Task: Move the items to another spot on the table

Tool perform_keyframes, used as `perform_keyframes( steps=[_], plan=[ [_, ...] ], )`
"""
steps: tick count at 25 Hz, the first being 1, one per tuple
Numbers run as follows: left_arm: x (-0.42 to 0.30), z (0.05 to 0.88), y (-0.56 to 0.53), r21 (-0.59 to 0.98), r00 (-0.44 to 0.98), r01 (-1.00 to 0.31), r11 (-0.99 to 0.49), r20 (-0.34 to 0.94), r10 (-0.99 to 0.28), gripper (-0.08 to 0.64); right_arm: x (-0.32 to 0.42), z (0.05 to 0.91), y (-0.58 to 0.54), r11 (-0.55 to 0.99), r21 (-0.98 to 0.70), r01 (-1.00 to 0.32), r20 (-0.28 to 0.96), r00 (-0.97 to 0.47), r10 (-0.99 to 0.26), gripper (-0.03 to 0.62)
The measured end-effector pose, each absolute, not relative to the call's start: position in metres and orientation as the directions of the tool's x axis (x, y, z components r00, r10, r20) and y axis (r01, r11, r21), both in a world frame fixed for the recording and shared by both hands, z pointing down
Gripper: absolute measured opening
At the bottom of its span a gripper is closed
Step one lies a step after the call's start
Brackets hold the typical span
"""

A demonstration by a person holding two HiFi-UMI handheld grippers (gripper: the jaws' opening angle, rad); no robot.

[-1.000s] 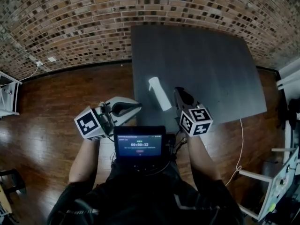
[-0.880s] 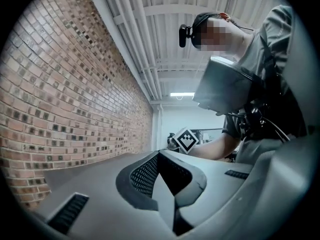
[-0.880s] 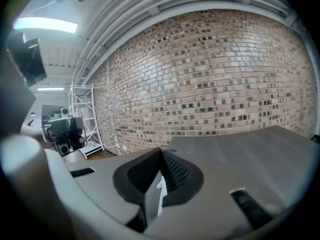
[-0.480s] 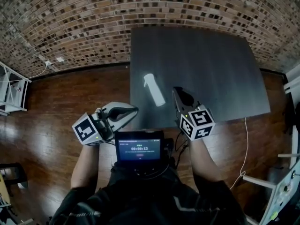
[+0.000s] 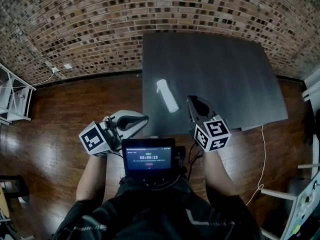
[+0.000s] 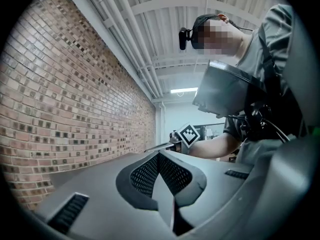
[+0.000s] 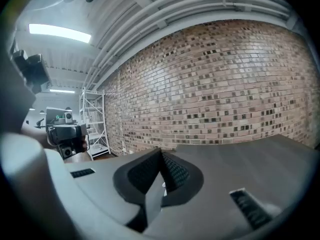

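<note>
- Head view: 1 white bottle [image 5: 167, 96] lies on its side on the dark surface [image 5: 225, 69], near the left edge; its contents cannot be seen.
- Right tool [image 5: 192, 100] hovers just beside the bottle, jaws pressed together, empty.
- Left tool [image 5: 144, 118] is off the surface, over the wooden floor [image 5: 60, 109], jaws pressed together, empty.

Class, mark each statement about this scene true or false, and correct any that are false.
1. A white plastic spray bottle lies on its side on the dark grey table. True.
2. The right gripper grips the bottle. False: its jaws are shut on nothing, and the bottle lies apart from it.
3. The left gripper has its jaws together. True.
4. The wall behind the table is plain white. False: it is a brick wall.
</note>
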State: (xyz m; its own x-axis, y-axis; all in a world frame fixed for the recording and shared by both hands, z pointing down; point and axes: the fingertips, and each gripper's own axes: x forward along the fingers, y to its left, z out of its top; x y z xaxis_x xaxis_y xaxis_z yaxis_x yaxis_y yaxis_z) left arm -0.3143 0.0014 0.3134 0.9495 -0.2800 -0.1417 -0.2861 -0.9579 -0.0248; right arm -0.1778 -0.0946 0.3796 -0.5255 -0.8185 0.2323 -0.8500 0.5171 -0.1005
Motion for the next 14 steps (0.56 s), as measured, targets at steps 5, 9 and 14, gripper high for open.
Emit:
perform_keyframes(
  steps=[5, 9, 14],
  plan=[
    [-0.326, 0.316, 0.007, -0.010, 0.953, -0.276, -0.961, -0.134, -0.272, -0.004, -0.185, 0.380, -0.090, 0.511, -0.104, -0.853, 0.242, -0.520, -0.819, 0.002],
    [-0.329, 0.317, 0.008, 0.005, 0.958, -0.261, -0.965, -0.120, -0.260, -0.003, -0.188, 0.375, -0.090, 0.509, -0.095, -0.856, 0.239, -0.516, -0.823, 0.002],
    [-0.335, 0.315, 0.012, -0.002, 0.957, -0.259, -0.966, -0.136, -0.257, -0.004, -0.189, 0.374, -0.086, 0.504, -0.083, -0.860, 0.246, -0.507, -0.826, 0.002]
  ],
)
